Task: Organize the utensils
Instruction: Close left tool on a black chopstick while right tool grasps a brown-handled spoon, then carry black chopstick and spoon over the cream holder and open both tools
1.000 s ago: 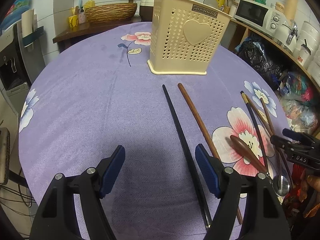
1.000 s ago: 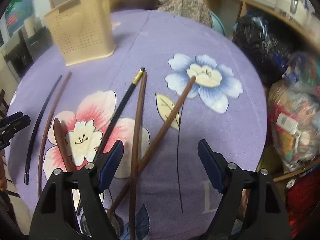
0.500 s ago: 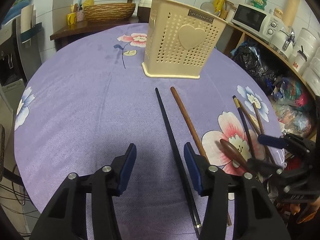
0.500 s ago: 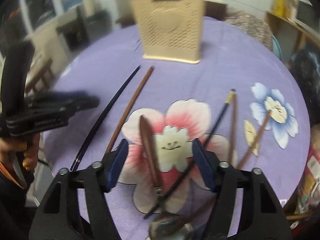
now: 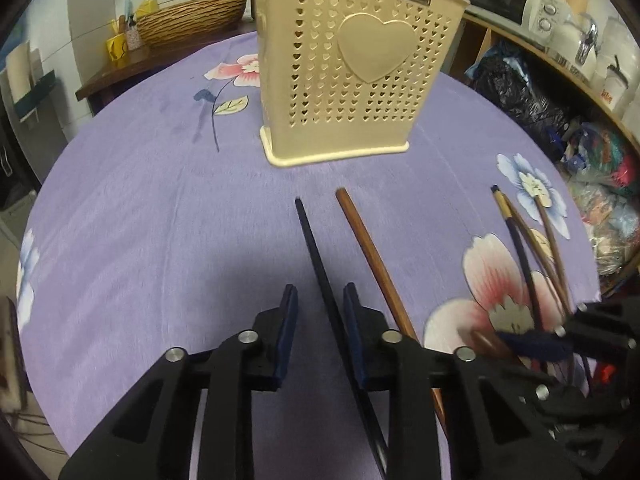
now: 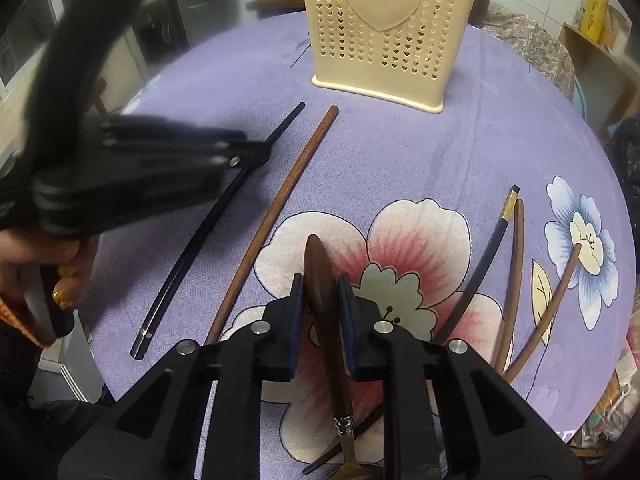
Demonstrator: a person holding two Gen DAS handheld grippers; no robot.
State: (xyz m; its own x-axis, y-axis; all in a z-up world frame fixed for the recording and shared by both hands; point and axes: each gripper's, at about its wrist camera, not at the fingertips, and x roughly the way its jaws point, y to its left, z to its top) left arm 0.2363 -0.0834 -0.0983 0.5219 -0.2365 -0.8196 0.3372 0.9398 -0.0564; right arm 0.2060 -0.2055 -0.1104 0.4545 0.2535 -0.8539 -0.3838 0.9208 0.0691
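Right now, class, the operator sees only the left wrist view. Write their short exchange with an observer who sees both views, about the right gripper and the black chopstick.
Operator: What is the right gripper doing?
Observer: The right gripper is closing, with the wooden handle of the spoon between its jaws.
Operator: Is that spoon all wood?
Observer: No, a metal neck joins the handle lower down.
Operator: My left gripper hides the near end of the black chopstick.
Observer: That end bears a silver band.

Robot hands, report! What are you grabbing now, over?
Left gripper closing around black chopstick. Right gripper closing on wooden-handled spoon. Holder ahead, path clear.
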